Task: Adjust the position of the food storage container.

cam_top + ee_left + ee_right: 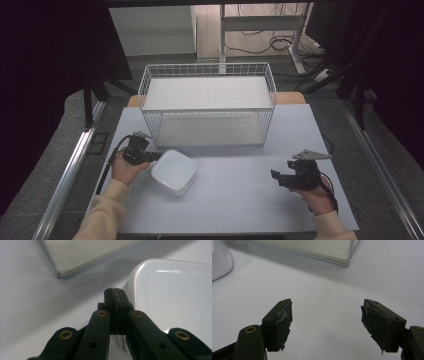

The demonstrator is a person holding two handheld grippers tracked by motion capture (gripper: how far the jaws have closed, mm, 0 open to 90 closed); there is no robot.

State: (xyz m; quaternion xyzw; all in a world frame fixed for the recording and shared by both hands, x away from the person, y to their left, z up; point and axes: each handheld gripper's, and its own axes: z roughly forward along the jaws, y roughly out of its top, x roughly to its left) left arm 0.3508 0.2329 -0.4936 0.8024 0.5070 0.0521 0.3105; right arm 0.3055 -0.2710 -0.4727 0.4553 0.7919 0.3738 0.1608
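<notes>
A white square dish [174,171] with rounded corners lies on the grey table, left of centre. My left gripper [156,156] is shut, jaws pressed together with nothing between them, its tip right at the dish's left rim. In the left gripper view the shut gripper [115,293] ends beside the dish's edge [175,295]; I cannot tell whether they touch. My right gripper [274,176] is held low over the table at the right, open and holding nothing. In the right gripper view, bare table shows between the gripper's [327,312] wide-apart jaws, and the dish [219,262] sits at the far left.
A white wire basket [207,102] with two pale shelf boards stands at the back of the table [240,200]. Its lower board [82,255] lies ahead of my left gripper, and its corner [348,255] ahead of my right. Dark curtains and floor cables surround the table.
</notes>
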